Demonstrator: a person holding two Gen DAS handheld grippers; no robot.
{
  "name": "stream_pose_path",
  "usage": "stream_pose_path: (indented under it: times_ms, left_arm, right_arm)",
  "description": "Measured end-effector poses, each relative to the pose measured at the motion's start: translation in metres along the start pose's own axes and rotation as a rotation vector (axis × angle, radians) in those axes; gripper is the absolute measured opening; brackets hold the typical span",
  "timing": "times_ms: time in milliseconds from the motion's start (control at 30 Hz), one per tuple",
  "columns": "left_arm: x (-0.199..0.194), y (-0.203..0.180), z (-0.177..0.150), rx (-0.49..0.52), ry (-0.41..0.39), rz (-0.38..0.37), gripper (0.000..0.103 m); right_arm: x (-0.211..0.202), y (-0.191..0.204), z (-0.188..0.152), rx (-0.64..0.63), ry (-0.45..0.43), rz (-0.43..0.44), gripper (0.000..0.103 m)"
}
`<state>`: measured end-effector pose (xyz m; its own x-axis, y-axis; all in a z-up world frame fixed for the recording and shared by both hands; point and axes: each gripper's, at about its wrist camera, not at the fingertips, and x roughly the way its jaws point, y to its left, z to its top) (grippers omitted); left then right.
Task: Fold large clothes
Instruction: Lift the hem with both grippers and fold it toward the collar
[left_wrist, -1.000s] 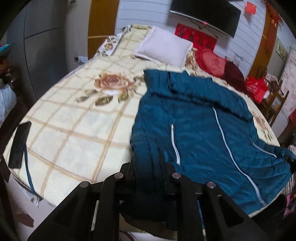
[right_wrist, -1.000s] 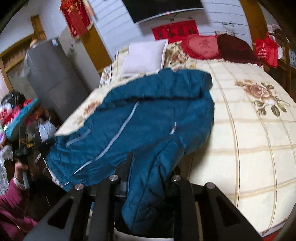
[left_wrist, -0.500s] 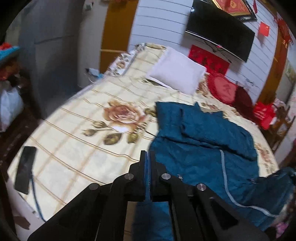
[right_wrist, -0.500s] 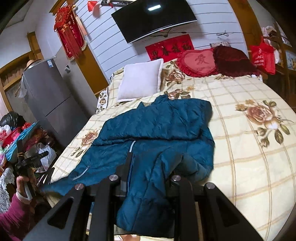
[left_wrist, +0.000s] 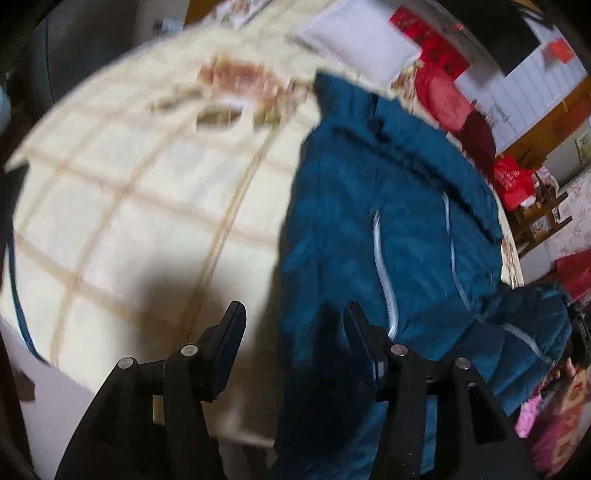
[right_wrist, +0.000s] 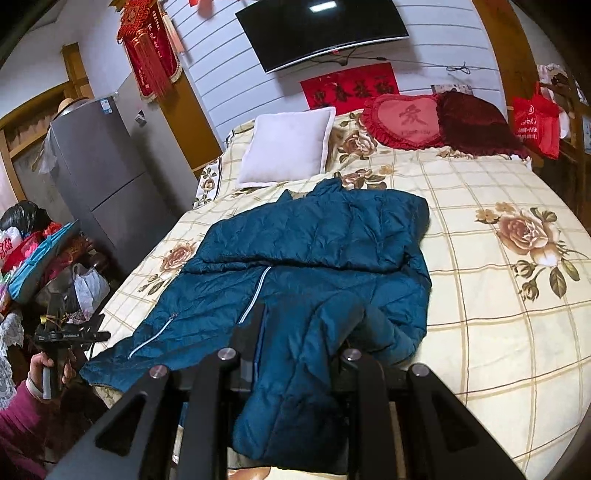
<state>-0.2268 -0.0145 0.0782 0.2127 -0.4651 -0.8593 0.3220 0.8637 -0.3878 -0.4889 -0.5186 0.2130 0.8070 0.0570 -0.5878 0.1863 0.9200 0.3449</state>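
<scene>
Teal jacket (right_wrist: 314, 258) with pale zips – cream bedspread (right_wrist: 498, 332), tan checks, brown roses – white pillow (right_wrist: 288, 147).
</scene>
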Motion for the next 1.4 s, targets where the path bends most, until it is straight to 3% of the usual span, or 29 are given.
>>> stream_pose_path:
  times_ms: [133,267,400,500,567,633,700,767,867,1067,1200,1400]
  left_arm:
    - [0.008,-0.001,-0.021,0.001,0.042,0.002,0.055]
    - [0.011,0.0,-0.035,-0.055,0.074,-0.09,0.055]
    - [0.008,0.004,-0.042,-0.072,0.059,-0.119,0.055]
    - [0.014,0.008,-0.045,-0.109,0.079,-0.195,0.069]
    - [0.024,0.008,-0.051,-0.147,0.128,-0.257,0.069]
    - [0.031,0.007,-0.055,-0.164,0.156,-0.269,0.069]
    - [0.031,0.003,-0.056,-0.172,0.152,-0.244,0.061]
    - [0.026,-0.003,-0.054,-0.148,0.143,-0.241,0.023]
    - [0.0,-0.016,-0.041,-0.102,0.045,-0.252,0.015]
    - [-0.052,-0.041,0.017,-0.091,-0.191,-0.304,0.015]
    - [-0.062,-0.068,0.059,-0.06,-0.269,-0.258,0.015]
    - [-0.049,-0.102,0.134,-0.046,-0.361,-0.179,0.015]
  right_arm:
    - [-0.001,-0.003,0.0,0.026,-0.007,0.012,0.023]
    - [0.0,-0.003,0.001,0.023,-0.005,0.009,0.023]
    - [-0.001,-0.003,-0.001,0.017,-0.001,0.008,0.023]
    - [-0.002,-0.006,-0.002,0.021,-0.001,0.008,0.023]
    - [-0.003,-0.008,-0.002,0.032,-0.004,0.014,0.023]
    - [-0.003,-0.009,-0.002,0.035,-0.006,0.011,0.023]
    - [-0.003,-0.01,-0.003,0.036,-0.003,0.011,0.023]
    - [-0.004,-0.009,-0.002,0.031,0.0,0.01,0.023]
    - [-0.005,-0.009,-0.002,0.021,0.003,0.002,0.023]
    - [-0.001,-0.023,0.018,0.066,-0.024,-0.02,0.023]
    - [0.015,-0.036,0.043,0.1,-0.049,-0.046,0.023]
    - [0.066,-0.055,0.096,0.11,-0.009,-0.143,0.022]
